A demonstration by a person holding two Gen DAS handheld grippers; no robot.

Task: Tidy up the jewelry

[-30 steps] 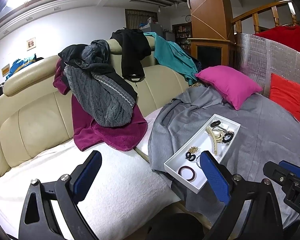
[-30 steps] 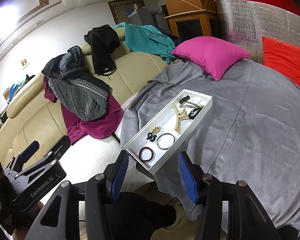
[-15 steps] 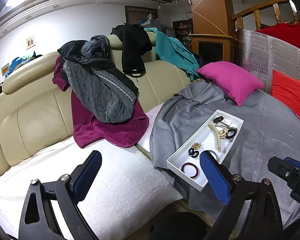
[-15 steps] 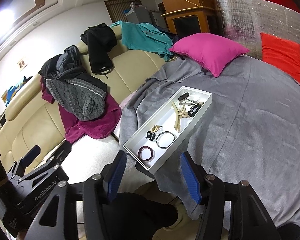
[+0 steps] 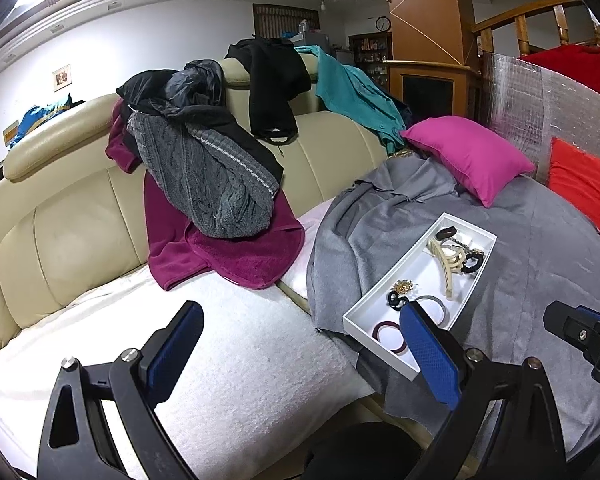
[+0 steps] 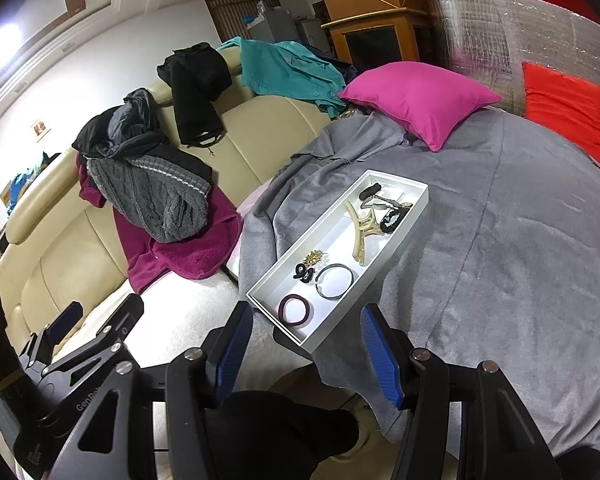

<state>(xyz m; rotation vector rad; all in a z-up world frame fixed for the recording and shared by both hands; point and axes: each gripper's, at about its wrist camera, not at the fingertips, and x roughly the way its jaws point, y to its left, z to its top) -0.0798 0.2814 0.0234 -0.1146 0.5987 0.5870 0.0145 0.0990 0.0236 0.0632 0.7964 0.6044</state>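
Note:
A white rectangular tray (image 6: 414, 214) lies on a grey cloth (image 6: 500, 260); it also shows in the left wrist view (image 5: 366, 308). In it are a maroon ring (image 6: 296, 309), a grey bangle (image 6: 334, 276), a black clip (image 6: 303, 273), a gold brooch (image 6: 315, 258), a cream claw clip (image 6: 362, 228) and black pieces (image 6: 390, 218) at the far end. My right gripper (image 6: 306, 338) is open and empty, just short of the tray's near end. My left gripper (image 5: 300, 340) is open and empty, over the white blanket left of the tray.
A cream sofa (image 5: 60, 216) carries piled clothes (image 5: 204, 184) and a maroon towel (image 5: 236, 256). A white blanket (image 5: 240, 352) covers the seat. A pink cushion (image 6: 416, 100) and a red cushion (image 6: 564, 108) lie beyond the tray, with a silver foil panel (image 6: 500, 28) behind.
Both views have shifted slightly; the tray sits a little closer to the right gripper. Both grippers stay open and empty.

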